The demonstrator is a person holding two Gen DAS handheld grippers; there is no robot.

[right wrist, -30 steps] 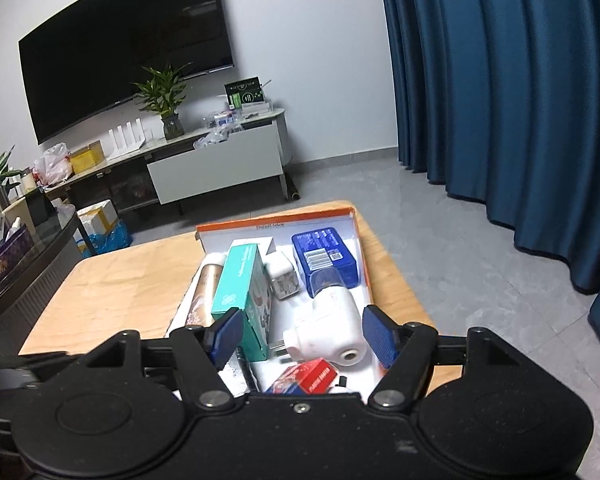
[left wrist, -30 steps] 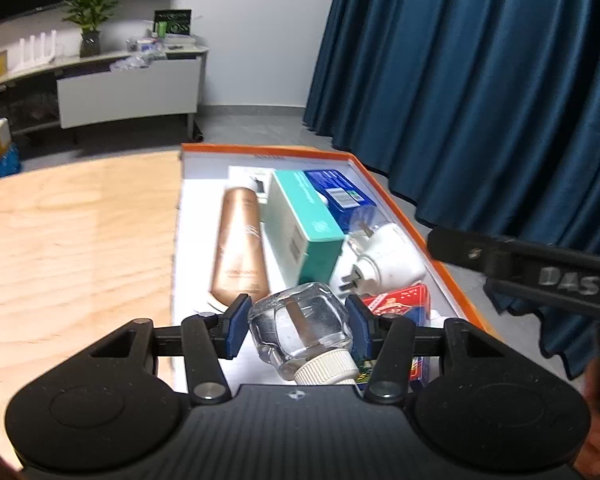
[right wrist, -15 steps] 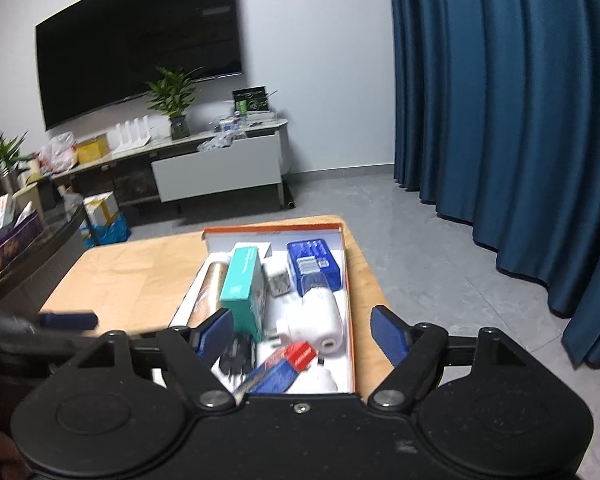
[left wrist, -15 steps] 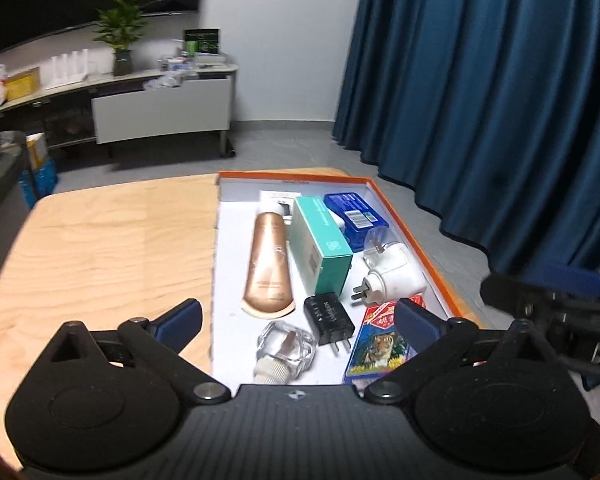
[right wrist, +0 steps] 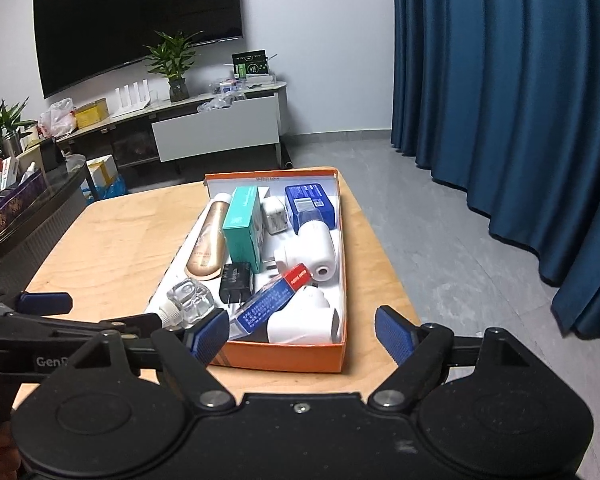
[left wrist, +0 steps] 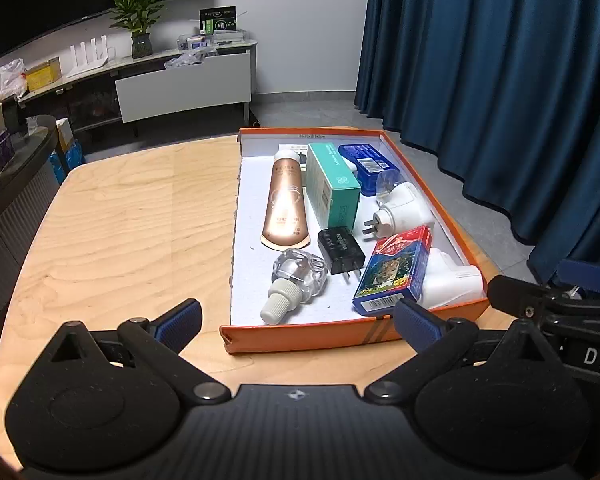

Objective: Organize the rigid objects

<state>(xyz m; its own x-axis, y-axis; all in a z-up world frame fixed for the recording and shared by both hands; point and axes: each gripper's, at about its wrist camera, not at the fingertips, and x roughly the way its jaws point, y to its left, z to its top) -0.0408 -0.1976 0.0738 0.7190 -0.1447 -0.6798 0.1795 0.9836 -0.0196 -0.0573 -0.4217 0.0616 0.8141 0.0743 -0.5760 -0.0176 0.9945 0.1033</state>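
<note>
An orange box [left wrist: 340,334] [right wrist: 284,354] on the wooden table holds several items: a clear glass bottle [left wrist: 298,278] [right wrist: 190,300] at the near left, a gold tube [left wrist: 286,204], a teal carton [left wrist: 332,186], a black charger [left wrist: 340,248], a blue card pack [left wrist: 394,270], white plugs [left wrist: 404,212] and a blue box [left wrist: 368,166]. My left gripper [left wrist: 298,322] is open and empty, just in front of the box's near wall. My right gripper [right wrist: 300,334] is open and empty, also at the near wall.
The wooden table [left wrist: 132,232] stretches left of the box. Blue curtains [left wrist: 500,80] hang at the right. A TV, a plant [right wrist: 174,64] and a low cabinet [right wrist: 216,132] stand at the far wall. A dark cabinet [right wrist: 20,208] with boxes is at the left.
My left gripper let go of the glass bottle, which now lies in the box, opened wide and drew back. My right gripper also drew back from the box.
</note>
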